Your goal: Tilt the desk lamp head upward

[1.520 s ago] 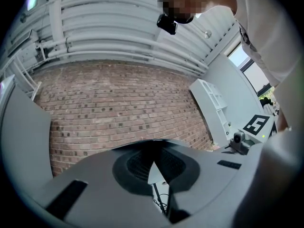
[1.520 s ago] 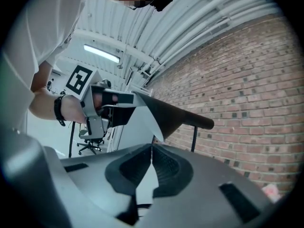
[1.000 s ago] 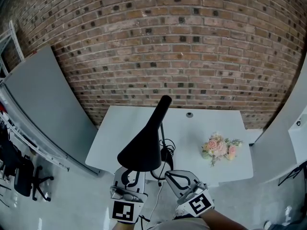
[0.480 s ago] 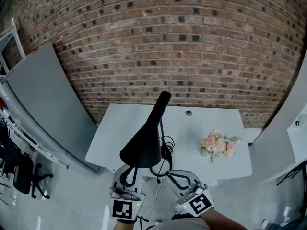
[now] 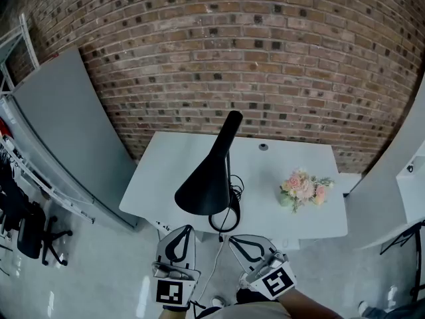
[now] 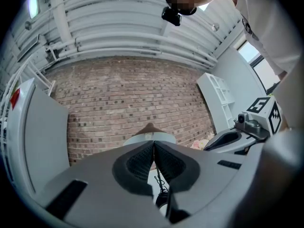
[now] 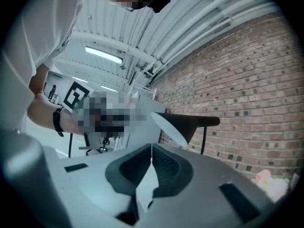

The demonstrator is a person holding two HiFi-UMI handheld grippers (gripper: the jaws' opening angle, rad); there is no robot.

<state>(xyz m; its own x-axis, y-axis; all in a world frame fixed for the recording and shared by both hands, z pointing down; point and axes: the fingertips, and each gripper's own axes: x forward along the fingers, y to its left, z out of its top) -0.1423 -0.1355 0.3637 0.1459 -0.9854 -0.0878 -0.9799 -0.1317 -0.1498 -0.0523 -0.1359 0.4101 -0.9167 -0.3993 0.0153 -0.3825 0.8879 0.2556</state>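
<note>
Head view has the left tool (image 5: 183, 231) and right tool (image 5: 234, 242) both shut and empty, just short of the worktop (image 5: 166, 171), where the desk lamp head (image 5: 209, 181) slopes down over its base (image 5: 224, 220) at the near edge; shoving upward with closed tips could likely topple the lamp.

You draw both grippers back from the lamp. Left gripper (image 5: 182, 231) no longer sits under the lamp head (image 5: 206, 188); right gripper (image 5: 238, 240) also clears it. Lamp base (image 5: 224, 222) comes into view.
</note>
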